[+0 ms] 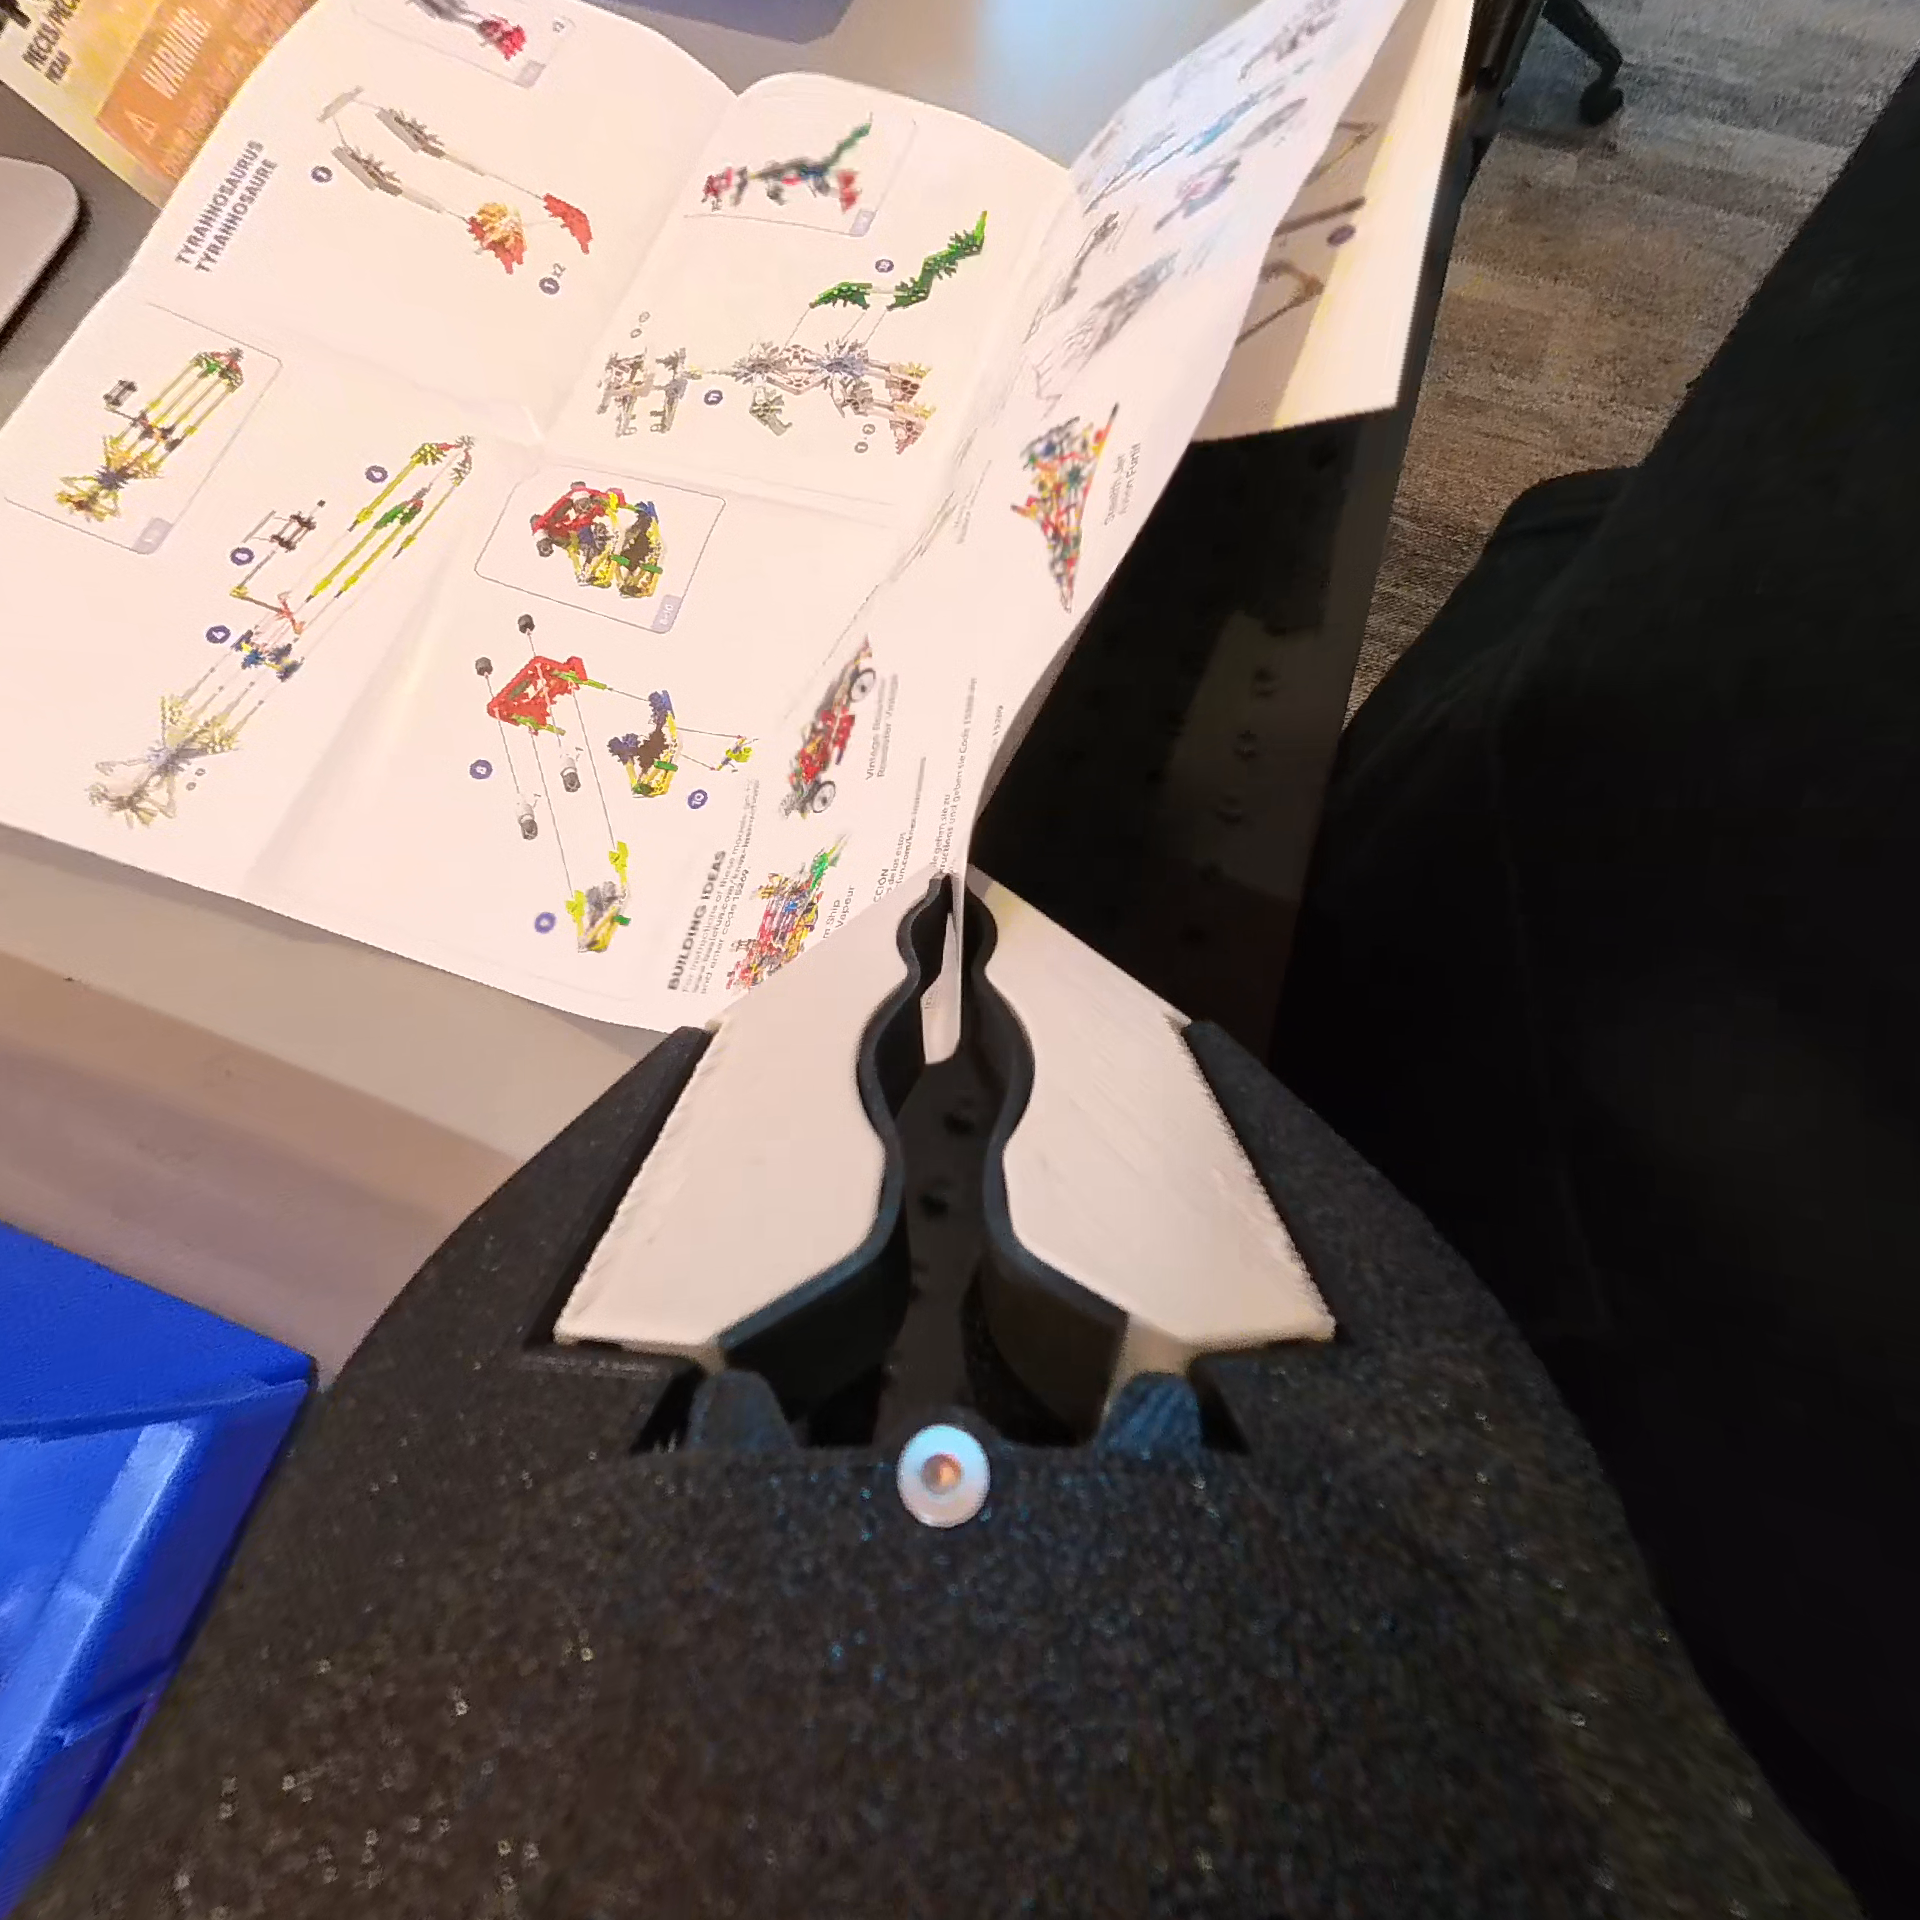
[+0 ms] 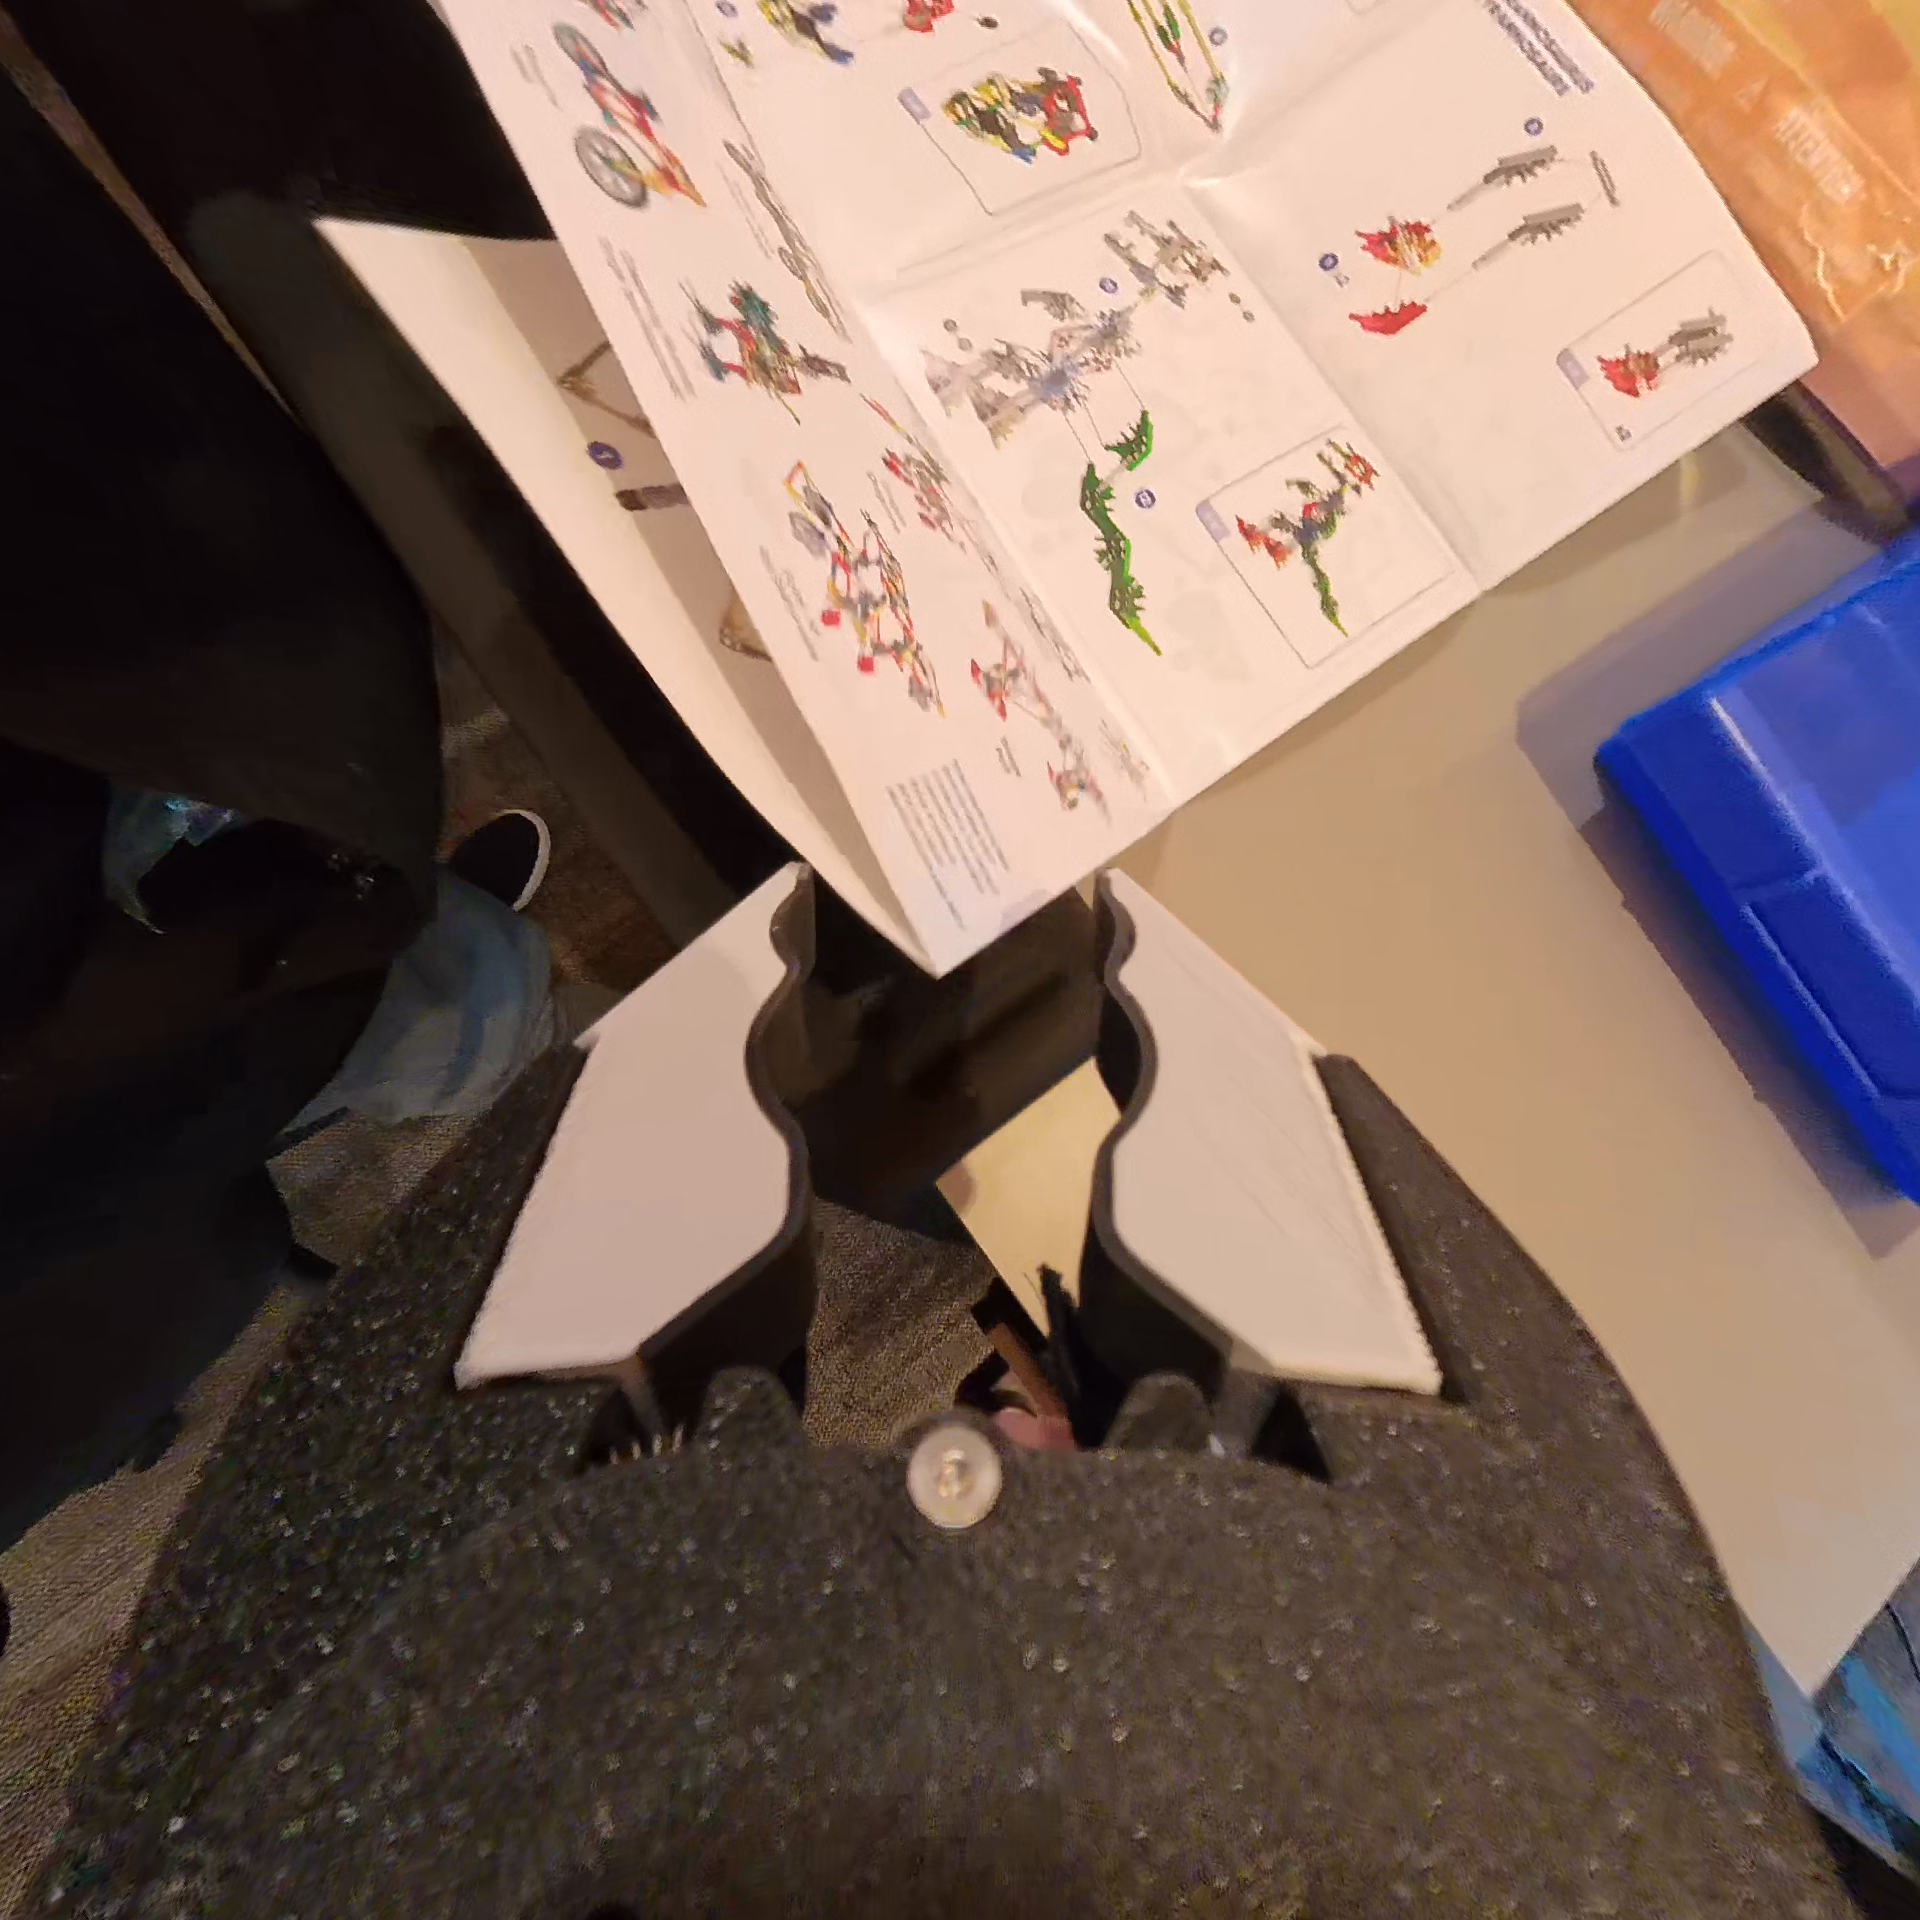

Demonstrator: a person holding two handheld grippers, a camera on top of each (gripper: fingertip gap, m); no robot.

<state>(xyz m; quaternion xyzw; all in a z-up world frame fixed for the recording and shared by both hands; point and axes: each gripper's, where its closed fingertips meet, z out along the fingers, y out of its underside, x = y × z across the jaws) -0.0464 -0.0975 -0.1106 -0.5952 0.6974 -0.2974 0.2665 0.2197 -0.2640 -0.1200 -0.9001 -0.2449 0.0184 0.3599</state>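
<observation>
A large white instruction sheet (image 1: 540,436) printed with coloured model pictures lies unfolded on the pale table (image 1: 208,1091). Its right panel is lifted and curls up off the table edge. My left gripper (image 1: 948,896) is shut on the near edge of that lifted panel. In the right wrist view the same sheet (image 2: 1091,364) hangs over the table edge, and its near corner sits just ahead of and between my fingertips. My right gripper (image 2: 948,894) is open and holds nothing.
A blue plastic bin (image 1: 114,1475) stands at the near left of the table; it also shows at the right in the right wrist view (image 2: 1787,831). An orange box (image 2: 1787,135) lies beyond the sheet. A person's dark clothing (image 1: 1662,935) and a shoe (image 2: 509,852) are beside the table. Tip to tip, the grippers are about 30 centimeters apart.
</observation>
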